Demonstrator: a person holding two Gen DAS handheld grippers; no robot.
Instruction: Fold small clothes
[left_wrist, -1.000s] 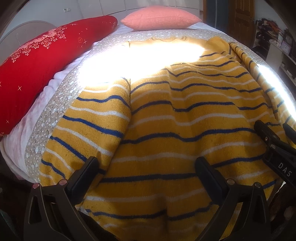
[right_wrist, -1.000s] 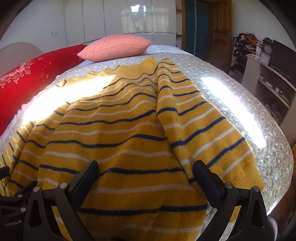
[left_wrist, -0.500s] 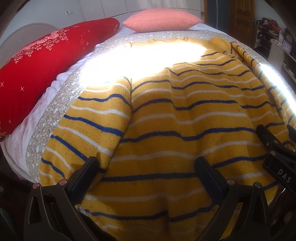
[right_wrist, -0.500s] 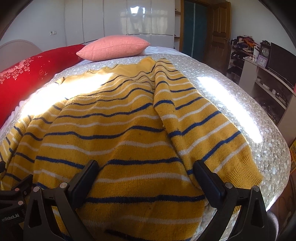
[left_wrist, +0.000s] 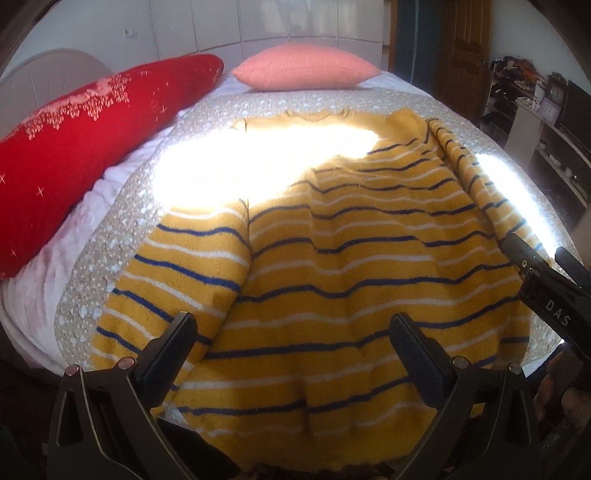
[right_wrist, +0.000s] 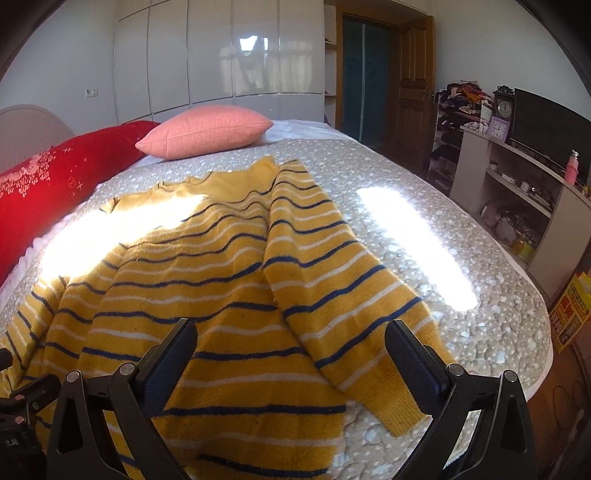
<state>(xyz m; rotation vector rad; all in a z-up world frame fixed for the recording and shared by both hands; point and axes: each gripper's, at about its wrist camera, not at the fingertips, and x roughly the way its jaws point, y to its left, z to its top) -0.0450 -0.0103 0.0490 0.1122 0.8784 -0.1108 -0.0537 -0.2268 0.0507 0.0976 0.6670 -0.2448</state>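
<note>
A yellow sweater with blue and white stripes lies spread flat on the bed, hem toward me, sleeves along both sides; it also shows in the right wrist view. My left gripper is open and empty, hovering over the hem near its left part. My right gripper is open and empty above the hem's right part, beside the right sleeve. The right gripper's body shows at the right edge of the left wrist view.
The bed has a grey pebble-pattern cover. A long red bolster lies along the left and a pink pillow at the head. Shelves and a desk with a clock stand to the right. Bright sun patches fall on the sweater.
Both grippers have risen and tilted up, so more of the room and the bed's far end shows. The sweater has not moved. Both stay open.
</note>
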